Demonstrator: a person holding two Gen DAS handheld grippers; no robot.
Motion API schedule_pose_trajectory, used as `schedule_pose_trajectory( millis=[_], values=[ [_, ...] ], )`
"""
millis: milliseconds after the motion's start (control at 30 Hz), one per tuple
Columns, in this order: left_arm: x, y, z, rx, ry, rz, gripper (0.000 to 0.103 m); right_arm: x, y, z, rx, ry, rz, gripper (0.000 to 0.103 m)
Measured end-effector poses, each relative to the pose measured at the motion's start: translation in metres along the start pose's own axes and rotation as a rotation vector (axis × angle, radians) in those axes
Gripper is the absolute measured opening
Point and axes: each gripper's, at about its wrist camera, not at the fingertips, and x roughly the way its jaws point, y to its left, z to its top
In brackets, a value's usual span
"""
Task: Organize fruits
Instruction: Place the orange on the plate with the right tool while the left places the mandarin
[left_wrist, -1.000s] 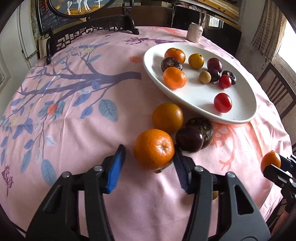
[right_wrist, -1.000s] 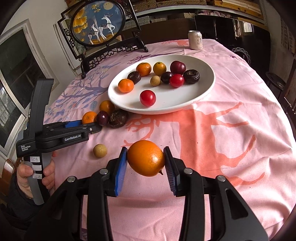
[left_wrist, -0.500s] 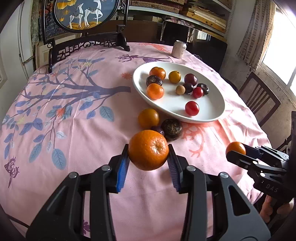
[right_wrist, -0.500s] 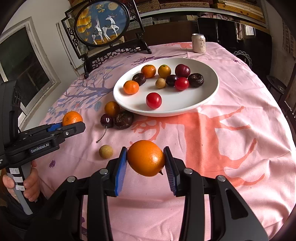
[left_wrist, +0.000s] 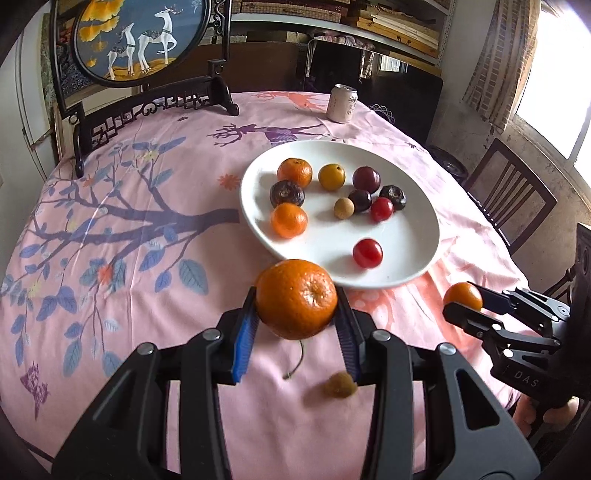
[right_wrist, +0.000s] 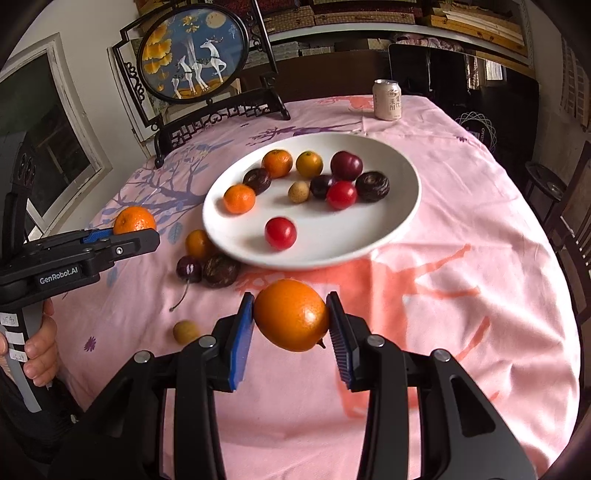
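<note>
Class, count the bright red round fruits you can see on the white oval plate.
2: one red fruit alone near the plate's front rim, another among the dark fruits behind. None seems hidden.

Bare pink counter (right_wrist: 461, 206) lay open right of the white plate (right_wrist: 406, 177) — a clear way in. On its left rim a small orange (right_wrist: 198, 243), cherry (right_wrist: 189, 268) and dark fruit (right_wrist: 221, 271) crowded the approach; the plate's near half (left_wrist: 402, 254) was open but for one red tomato (left_wrist: 367, 253).
</note>
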Motion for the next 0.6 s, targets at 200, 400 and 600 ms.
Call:
schedule_pose_trajectory(
  millis=[200, 400, 600],
  values=[
    [0.063, -0.019, 0.073, 0.035, 0.054, 0.051, 0.040, 0.036, -0.029, 0.058, -0.056, -0.040, -0.133, 0.040],
    [0.114, -0.028, 0.098, 0.037, 0.122, 0.074, 0.040, 0.072, -0.051, 0.071, -0.038, 0.018, -0.148, 0.040],
    [0.130, -0.031, 0.100, 0.037, 0.146, 0.071, 0.041, 0.080, -0.053, 0.071, -0.048, 0.019, -0.158, 0.040]
  ],
)
